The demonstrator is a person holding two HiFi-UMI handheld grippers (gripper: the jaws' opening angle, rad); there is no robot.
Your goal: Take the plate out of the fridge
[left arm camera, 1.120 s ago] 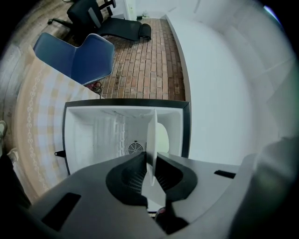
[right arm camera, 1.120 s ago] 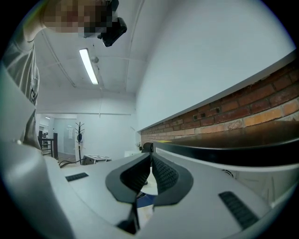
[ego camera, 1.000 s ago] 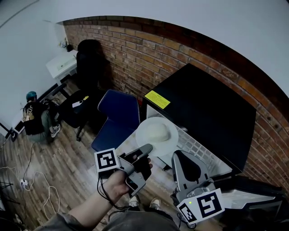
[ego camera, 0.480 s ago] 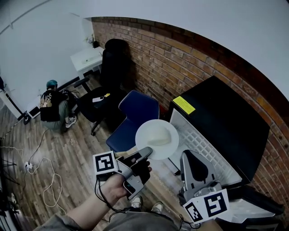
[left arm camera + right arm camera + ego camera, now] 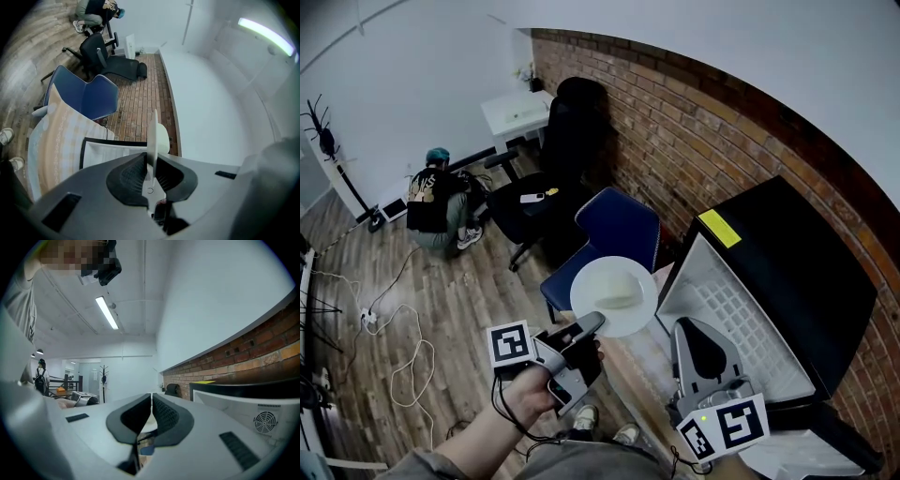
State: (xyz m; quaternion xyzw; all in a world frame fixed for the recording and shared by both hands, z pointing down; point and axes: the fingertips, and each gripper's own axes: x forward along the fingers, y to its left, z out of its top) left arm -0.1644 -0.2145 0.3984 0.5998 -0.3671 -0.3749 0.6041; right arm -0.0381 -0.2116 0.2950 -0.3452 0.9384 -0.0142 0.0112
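A white plate [image 5: 614, 295] with a pale lump of food on it hangs in the air, out in front of the open black fridge [image 5: 787, 272]. My left gripper [image 5: 592, 325] is shut on the plate's near rim. In the left gripper view the plate [image 5: 153, 136] stands edge-on between the two pads. My right gripper [image 5: 701, 349] sits lower right, near the fridge's white door [image 5: 727, 314], with its jaws together and nothing between them. The right gripper view shows the same closed jaws [image 5: 151, 401].
A blue chair [image 5: 614, 234] stands just beyond the plate and a black office chair [image 5: 553, 178] behind it along the brick wall [image 5: 722, 131]. A person [image 5: 436, 202] crouches on the wooden floor at left. Cables [image 5: 389, 361] trail across the floor. A white desk [image 5: 520, 112] stands in the far corner.
The view has swung left, away from the fridge. The plate and left gripper have moved left with it, off the fridge front toward the blue chair. The right gripper followed a little.
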